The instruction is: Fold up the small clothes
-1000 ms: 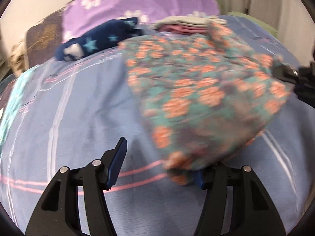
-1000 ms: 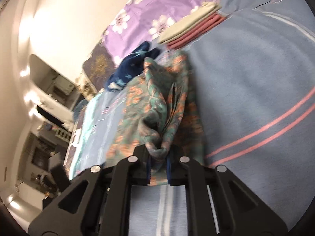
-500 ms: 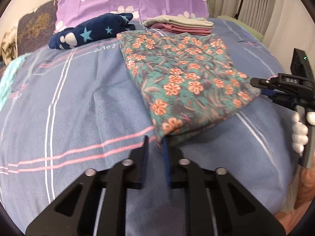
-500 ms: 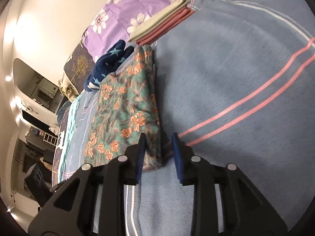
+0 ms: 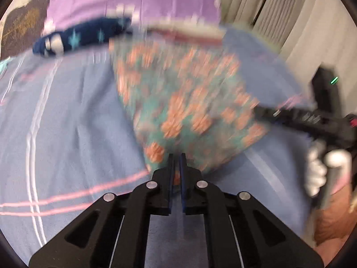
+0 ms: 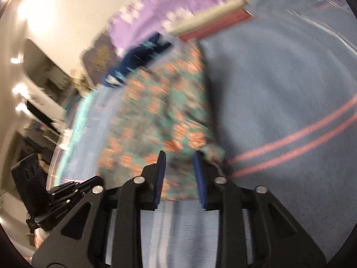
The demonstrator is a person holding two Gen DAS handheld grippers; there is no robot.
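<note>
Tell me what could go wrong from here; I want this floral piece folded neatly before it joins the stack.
1. The left gripper is shut on only the near corner of the floral garment, so it may slip out.
2. The right gripper jaws have just been closing around the other corner; a loose hold could leave the fold lopsided.

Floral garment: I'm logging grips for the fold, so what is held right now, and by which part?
The left gripper pinches the floral garment at its near corner. The right gripper straddles its other near edge, jaws closing; grip unclear.
</note>
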